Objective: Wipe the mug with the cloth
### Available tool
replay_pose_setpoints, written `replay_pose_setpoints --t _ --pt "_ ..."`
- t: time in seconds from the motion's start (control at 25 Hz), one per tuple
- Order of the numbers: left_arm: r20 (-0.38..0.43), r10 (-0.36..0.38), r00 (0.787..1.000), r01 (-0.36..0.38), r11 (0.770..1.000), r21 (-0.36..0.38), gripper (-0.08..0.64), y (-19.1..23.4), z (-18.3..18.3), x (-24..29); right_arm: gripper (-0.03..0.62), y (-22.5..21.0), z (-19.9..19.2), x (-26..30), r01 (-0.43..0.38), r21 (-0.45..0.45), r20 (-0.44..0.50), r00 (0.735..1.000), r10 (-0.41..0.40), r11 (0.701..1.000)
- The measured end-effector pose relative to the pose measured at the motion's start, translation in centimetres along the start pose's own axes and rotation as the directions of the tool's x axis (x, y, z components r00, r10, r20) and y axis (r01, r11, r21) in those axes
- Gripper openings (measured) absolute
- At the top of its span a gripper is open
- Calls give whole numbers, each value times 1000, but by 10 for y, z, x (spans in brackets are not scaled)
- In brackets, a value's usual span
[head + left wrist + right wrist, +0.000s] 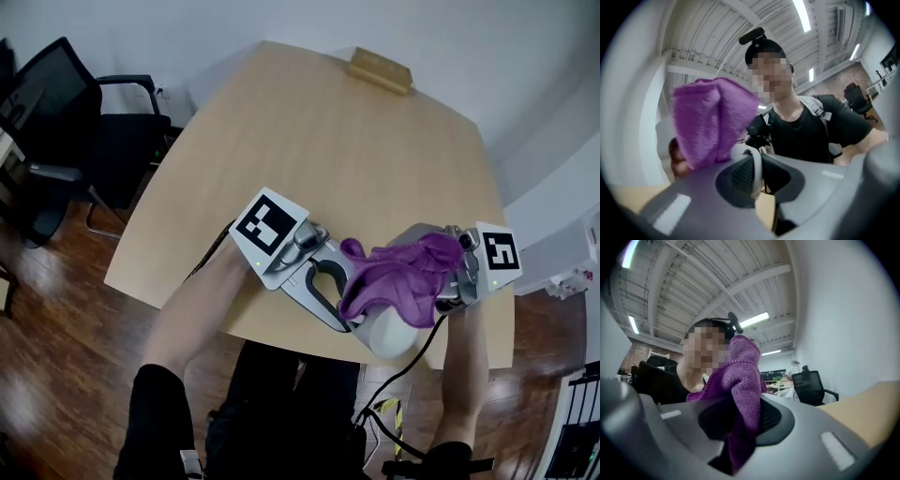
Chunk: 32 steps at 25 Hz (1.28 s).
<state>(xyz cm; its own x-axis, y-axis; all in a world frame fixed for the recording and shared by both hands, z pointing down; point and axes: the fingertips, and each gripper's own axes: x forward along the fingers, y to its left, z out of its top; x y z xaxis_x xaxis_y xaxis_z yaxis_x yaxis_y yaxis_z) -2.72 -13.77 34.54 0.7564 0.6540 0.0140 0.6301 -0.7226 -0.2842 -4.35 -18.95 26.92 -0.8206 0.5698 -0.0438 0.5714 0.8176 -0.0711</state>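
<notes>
Head view: mug (392, 336) sat at the desk's (328, 141) near edge, toward the right corner, with the cloth (398, 277) draped over it. Left gripper (336, 292) and right gripper (448, 277) flanked it.

Left gripper view: gripper was clamped on the mug's thin white handle (755, 169), with the cloth against the mug wall.

Right gripper view: gripper was pinched shut on the cloth (740, 394).

Step looked like mid-wipe. Next move needed: drag the cloth around the mug wall, keep the handle grip firm, and don't let the cloth slip.
</notes>
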Motion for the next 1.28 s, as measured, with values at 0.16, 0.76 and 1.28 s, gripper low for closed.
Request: replay_pose_setpoints --t 0.16,0.76,1.28 --pt "20 16 1000 -16 1000 16 49 2 3 -3 77 0 -11 12 -42 40 -18 999 42 998" --pt "266 226 937 -263 958 110 48 24 53 -41 77 -97 -83 -54 171 592 216 908 -359 788" --pt "626 572 531 -600 775 -199 48 82 88 -140 77 -120 -69 -113 71 778 574 326 -751 625"
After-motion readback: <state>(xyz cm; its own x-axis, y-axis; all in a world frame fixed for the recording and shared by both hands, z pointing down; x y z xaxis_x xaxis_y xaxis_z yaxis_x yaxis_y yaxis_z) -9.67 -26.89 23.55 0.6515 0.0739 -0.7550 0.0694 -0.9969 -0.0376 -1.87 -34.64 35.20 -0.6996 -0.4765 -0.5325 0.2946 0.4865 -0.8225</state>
